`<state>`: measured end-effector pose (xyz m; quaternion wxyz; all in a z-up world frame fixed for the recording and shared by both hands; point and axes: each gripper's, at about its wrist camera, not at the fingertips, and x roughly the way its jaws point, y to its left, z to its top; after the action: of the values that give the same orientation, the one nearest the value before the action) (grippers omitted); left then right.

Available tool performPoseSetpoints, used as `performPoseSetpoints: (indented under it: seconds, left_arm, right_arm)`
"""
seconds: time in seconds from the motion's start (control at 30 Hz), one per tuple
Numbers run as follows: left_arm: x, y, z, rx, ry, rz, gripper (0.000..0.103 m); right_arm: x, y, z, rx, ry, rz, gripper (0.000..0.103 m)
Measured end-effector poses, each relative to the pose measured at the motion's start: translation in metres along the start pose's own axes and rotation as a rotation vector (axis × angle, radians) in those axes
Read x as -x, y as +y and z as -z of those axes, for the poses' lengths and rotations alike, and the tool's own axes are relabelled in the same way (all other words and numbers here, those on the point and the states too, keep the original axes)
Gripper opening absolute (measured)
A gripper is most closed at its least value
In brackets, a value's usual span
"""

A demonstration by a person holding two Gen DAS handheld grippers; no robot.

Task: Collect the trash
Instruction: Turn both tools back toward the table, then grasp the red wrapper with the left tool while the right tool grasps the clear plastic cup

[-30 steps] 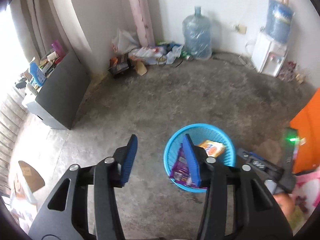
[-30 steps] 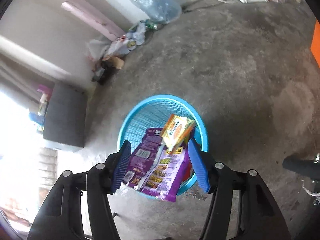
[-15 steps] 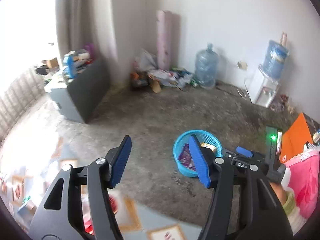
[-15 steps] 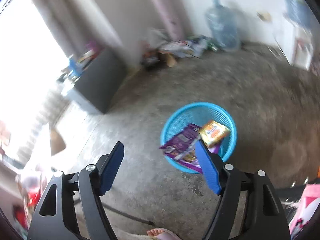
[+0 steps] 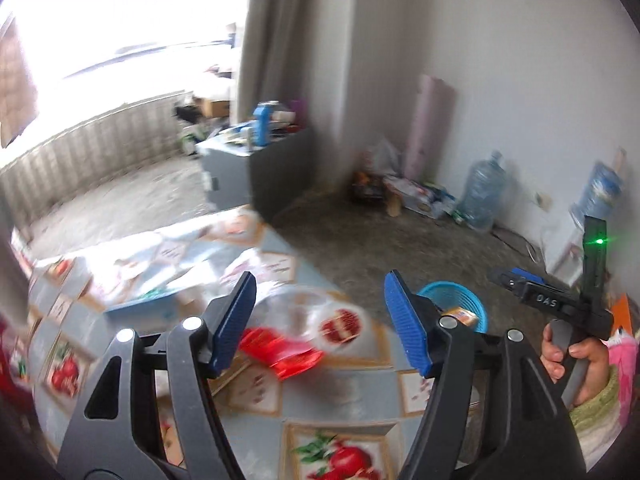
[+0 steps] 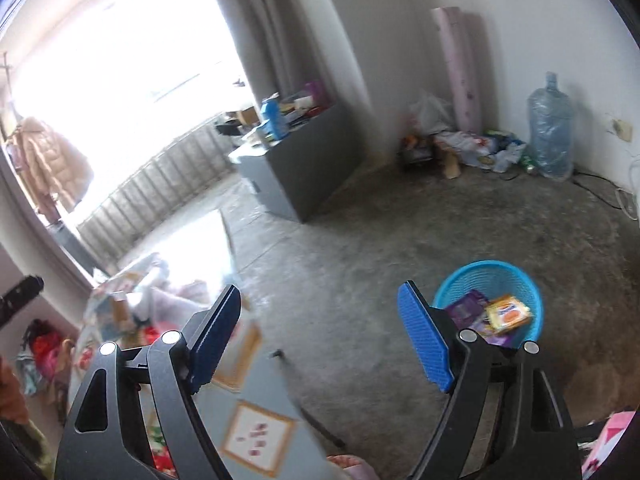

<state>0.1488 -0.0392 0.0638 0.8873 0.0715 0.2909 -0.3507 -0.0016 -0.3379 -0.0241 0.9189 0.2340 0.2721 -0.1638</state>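
My left gripper (image 5: 320, 320) hangs over a table with a fruit-print cloth (image 5: 340, 404); its jaws are opening and grip nothing. Below them on the cloth lie a red wrapper (image 5: 280, 350) and a blurred clear plastic piece with a red label (image 5: 324, 318). The blue mesh basket (image 5: 460, 292) stands on the floor beyond the table, partly behind the right finger. My right gripper (image 6: 320, 336) is above the table's edge (image 6: 260, 436), jaws opening and empty. To its right the basket (image 6: 488, 276) holds a purple wrapper (image 6: 466, 308) and a yellow packet (image 6: 508, 312).
A hand (image 5: 576, 356) holds the right gripper's handle at the left view's right edge. A grey cabinet (image 6: 304, 176) with clutter on top stands by the curtain. Pink rolls (image 6: 460, 68), a litter pile (image 6: 472, 144) and a water jug (image 6: 550, 136) line the far wall.
Both grippers rose and swung left, away from the basket, and rolled level. The table with its wrappers came into view. Both pairs of jaws stand wider; the basket now looks smaller and farther right.
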Motion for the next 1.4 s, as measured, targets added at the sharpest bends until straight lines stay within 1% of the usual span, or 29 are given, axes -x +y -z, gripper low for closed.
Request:
performPoseSetpoints:
  seconds: [0.33, 0.53, 0.67, 0.77, 0.87, 0.97, 1.03, 1.1, 1.2, 1.27, 1.4]
  left_arm:
    - [0.043, 0.084, 0.04, 0.176, -0.03, -0.188, 0.063]
    - [0.051, 0.116, 0.059, 0.24, -0.032, -0.229, 0.063]
    - [0.044, 0.13, 0.066, 0.258, -0.031, -0.225, 0.063]
    - [0.035, 0.132, 0.068, 0.259, -0.024, -0.201, 0.063]
    - [0.019, 0.127, 0.069, 0.258, -0.009, -0.128, 0.062]
    - [-0.005, 0.12, 0.071, 0.264, 0.032, -0.018, 0.056]
    - [-0.024, 0.115, 0.072, 0.278, 0.067, 0.053, 0.051]
    - [-0.04, 0.11, 0.071, 0.286, 0.089, 0.108, 0.043]
    - [-0.063, 0.101, 0.071, 0.285, 0.124, 0.188, 0.039]
    - [-0.08, 0.096, 0.071, 0.285, 0.157, 0.222, 0.034]
    - [-0.107, 0.089, 0.071, 0.257, 0.21, 0.226, 0.029]
  right_arm:
    - [-0.017, 0.074, 0.008, 0.125, 0.068, -0.116, 0.079]
    - [-0.039, 0.108, 0.013, 0.168, 0.137, -0.17, 0.079]
    - [-0.05, 0.118, 0.014, 0.174, 0.165, -0.182, 0.079]
    - [-0.059, 0.121, 0.013, 0.166, 0.183, -0.191, 0.079]
    - [-0.067, 0.124, 0.013, 0.167, 0.201, -0.194, 0.079]
    - [-0.077, 0.13, 0.011, 0.178, 0.217, -0.198, 0.078]
    - [-0.084, 0.134, 0.009, 0.19, 0.226, -0.2, 0.074]
    - [-0.091, 0.138, 0.007, 0.195, 0.235, -0.207, 0.07]
    - [-0.103, 0.141, 0.003, 0.199, 0.254, -0.224, 0.065]
    - [-0.114, 0.141, 0.002, 0.187, 0.276, -0.23, 0.061]
    - [-0.14, 0.13, 0.0, 0.1, 0.335, -0.233, 0.054]
